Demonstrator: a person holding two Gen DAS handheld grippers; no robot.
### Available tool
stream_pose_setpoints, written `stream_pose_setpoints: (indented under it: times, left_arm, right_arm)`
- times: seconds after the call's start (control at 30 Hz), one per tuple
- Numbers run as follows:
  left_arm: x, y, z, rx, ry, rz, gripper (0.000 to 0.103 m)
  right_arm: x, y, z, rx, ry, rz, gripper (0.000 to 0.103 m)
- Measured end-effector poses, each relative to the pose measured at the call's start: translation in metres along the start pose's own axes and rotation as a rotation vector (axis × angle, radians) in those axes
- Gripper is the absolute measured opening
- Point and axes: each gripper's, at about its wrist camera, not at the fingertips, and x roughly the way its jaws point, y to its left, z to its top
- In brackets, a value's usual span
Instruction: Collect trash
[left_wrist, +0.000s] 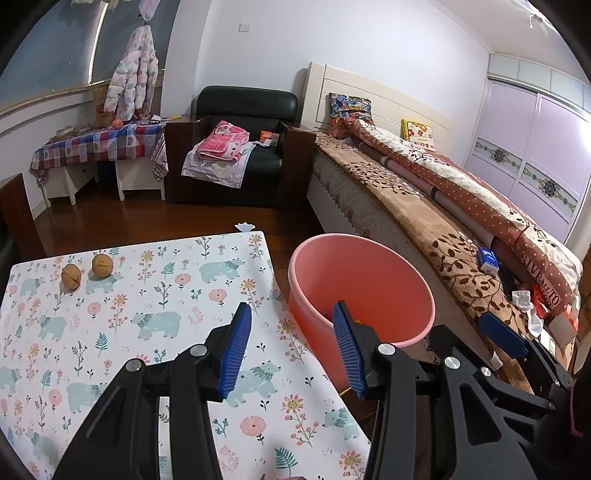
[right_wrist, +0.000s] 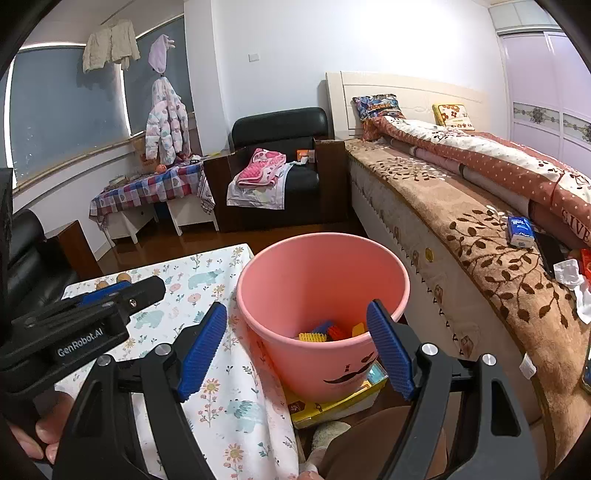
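Note:
A pink bin (left_wrist: 360, 288) stands on the floor between the table and the bed; it also shows in the right wrist view (right_wrist: 321, 291), with several coloured toy blocks (right_wrist: 328, 332) at its bottom. Two walnuts (left_wrist: 86, 271) lie at the far left of the floral tablecloth (left_wrist: 147, 314). My left gripper (left_wrist: 291, 347) is open and empty over the table's right edge, beside the bin. My right gripper (right_wrist: 295, 347) is open and empty, just above the bin's near rim. The right gripper's blue finger (left_wrist: 502, 334) shows in the left wrist view.
A bed (right_wrist: 480, 236) with a brown leaf blanket runs along the right, with a blue tissue pack (right_wrist: 521, 230) and white crumpled paper (right_wrist: 569, 271) on it. A black armchair (left_wrist: 243, 147) stands at the back. A yellow box (right_wrist: 332, 402) lies under the bin.

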Motion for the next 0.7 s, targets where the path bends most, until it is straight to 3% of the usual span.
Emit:
stream_pose_setpoints:
  times: [0.7]
  left_arm:
    - [-0.0093, 0.0027, -0.0015, 0.004, -0.017, 0.011, 0.046]
  right_arm:
    - [-0.0095, 0.0079, 0.0029, -0.015, -0.026, 0.001, 0.078]
